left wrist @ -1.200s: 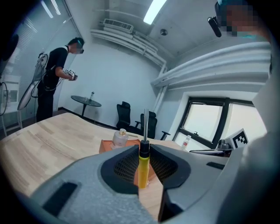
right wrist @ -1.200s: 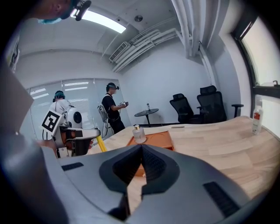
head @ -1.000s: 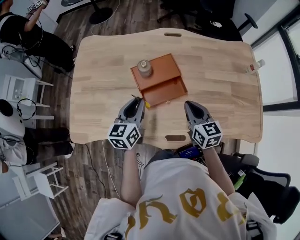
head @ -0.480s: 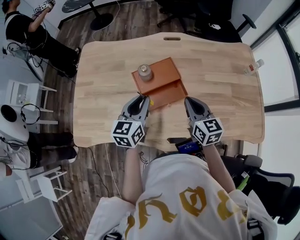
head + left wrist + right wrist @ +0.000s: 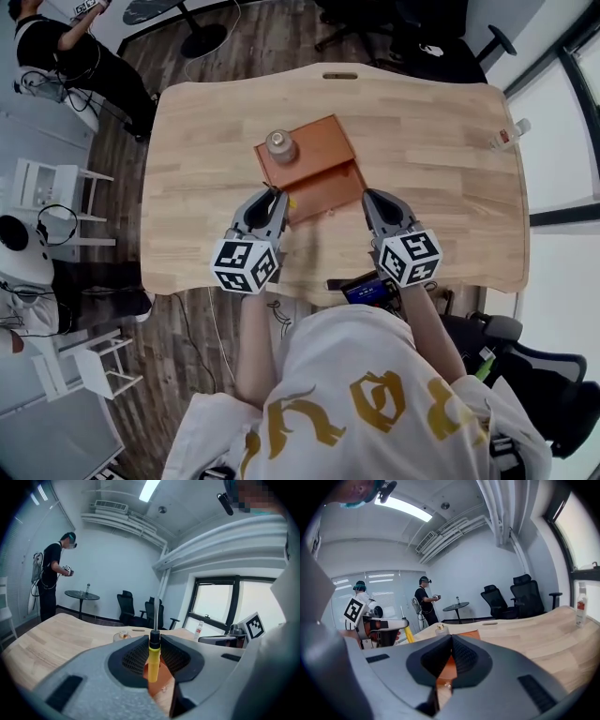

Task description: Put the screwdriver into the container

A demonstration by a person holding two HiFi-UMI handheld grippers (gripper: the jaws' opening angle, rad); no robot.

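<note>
My left gripper (image 5: 273, 200) is shut on a screwdriver (image 5: 153, 659) with a yellow handle, its metal shaft pointing up past the jaws. The handle's yellow tip (image 5: 292, 200) shows by the front left corner of the orange-brown container (image 5: 323, 141), whose drawer (image 5: 330, 186) stands pulled out toward me. My right gripper (image 5: 371, 200) is shut with nothing in it, just off the drawer's front right corner. In the right gripper view the jaws (image 5: 451, 641) meet in front of the container (image 5: 469, 633), and the left gripper (image 5: 379, 629) with the screwdriver (image 5: 408, 634) shows at the left.
A small jar (image 5: 279, 144) stands on the container's top, at its left. A clear bottle (image 5: 507, 135) lies near the table's right edge (image 5: 521, 216). A dark device (image 5: 366, 289) sits at the near edge. A person (image 5: 66, 52) stands far left; office chairs are behind the table.
Both grippers have edged slightly closer to the drawer's front. The left gripper keeps its hold on the screwdriver.
</note>
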